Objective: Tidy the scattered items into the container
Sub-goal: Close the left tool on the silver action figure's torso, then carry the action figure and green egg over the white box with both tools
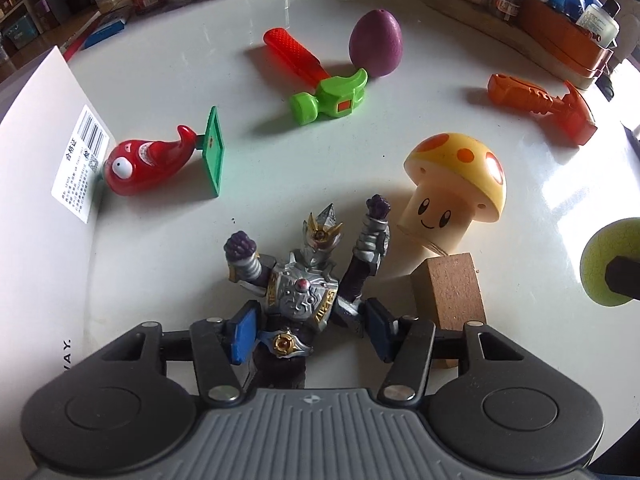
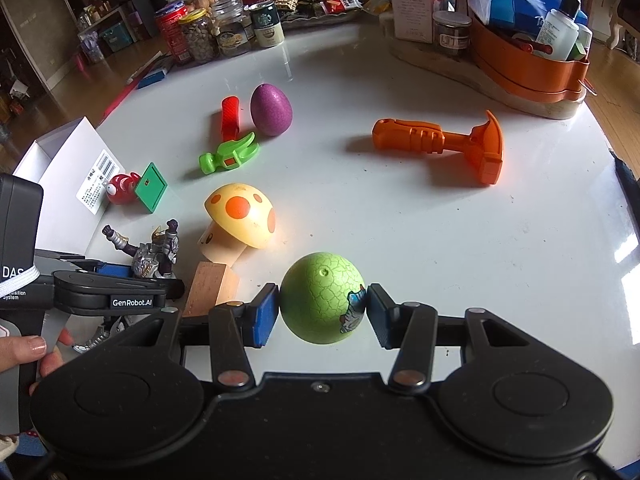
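Armoured figure (image 1: 298, 300) lying on table (image 1: 400, 168) between left gripper (image 1: 306, 326) pads, half-closed jaws flanking waist, contact unclear, long axis pointing away; right gripper (image 2: 322, 312) clamped on green egg (image 2: 320, 296); white box (image 1: 44, 152) just left

Each camera sits on its gripper and looks steeply down, close over the near edge of the white table (image 1: 280, 168). The left wrist view faces the left side, by the white box (image 1: 44, 128). Both views share the mushroom toy (image 1: 456, 184) and the armoured figure (image 2: 154, 254).
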Demonstrator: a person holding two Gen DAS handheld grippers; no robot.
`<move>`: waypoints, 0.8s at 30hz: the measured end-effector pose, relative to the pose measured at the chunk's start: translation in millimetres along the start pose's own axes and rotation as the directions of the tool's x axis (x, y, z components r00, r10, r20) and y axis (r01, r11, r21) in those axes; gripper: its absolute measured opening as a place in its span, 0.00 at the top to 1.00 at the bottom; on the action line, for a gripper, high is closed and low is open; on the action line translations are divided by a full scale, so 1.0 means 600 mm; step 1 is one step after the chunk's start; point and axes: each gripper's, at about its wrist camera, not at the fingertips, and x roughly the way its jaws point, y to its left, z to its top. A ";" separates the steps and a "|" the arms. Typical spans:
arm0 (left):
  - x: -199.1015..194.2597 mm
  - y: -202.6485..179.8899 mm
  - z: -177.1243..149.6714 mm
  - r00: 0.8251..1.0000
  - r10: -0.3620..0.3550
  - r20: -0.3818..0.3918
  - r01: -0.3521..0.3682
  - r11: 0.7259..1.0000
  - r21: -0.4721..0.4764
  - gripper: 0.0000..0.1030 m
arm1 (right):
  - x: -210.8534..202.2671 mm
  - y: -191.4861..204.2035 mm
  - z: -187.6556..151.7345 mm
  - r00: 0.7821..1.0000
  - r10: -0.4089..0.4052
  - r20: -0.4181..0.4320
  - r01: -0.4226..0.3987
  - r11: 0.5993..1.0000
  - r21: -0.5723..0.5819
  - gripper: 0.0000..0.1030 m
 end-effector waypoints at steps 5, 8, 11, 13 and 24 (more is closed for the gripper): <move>-0.022 0.003 -0.001 0.999 0.015 0.035 -0.015 1.000 -0.004 0.45 | -0.003 0.008 0.002 1.000 0.002 0.008 -0.002 1.000 -0.010 0.52; -0.042 0.003 0.001 0.998 0.029 0.059 -0.029 1.000 -0.003 0.45 | -0.006 0.013 0.003 1.000 0.001 0.014 -0.001 1.000 -0.019 0.52; -0.066 0.003 0.005 0.996 0.031 0.079 -0.031 1.000 0.002 0.45 | -0.010 0.017 0.005 1.000 0.000 0.023 0.000 1.000 -0.024 0.52; -0.085 0.003 0.008 0.995 0.033 0.098 -0.034 0.999 0.007 0.47 | -0.015 0.020 0.007 0.999 0.000 0.036 0.001 1.000 -0.029 0.52; -0.225 0.029 0.019 0.976 0.028 0.215 -0.028 1.000 -0.001 0.47 | -0.073 0.058 0.047 0.990 0.025 0.136 -0.016 0.998 -0.064 0.52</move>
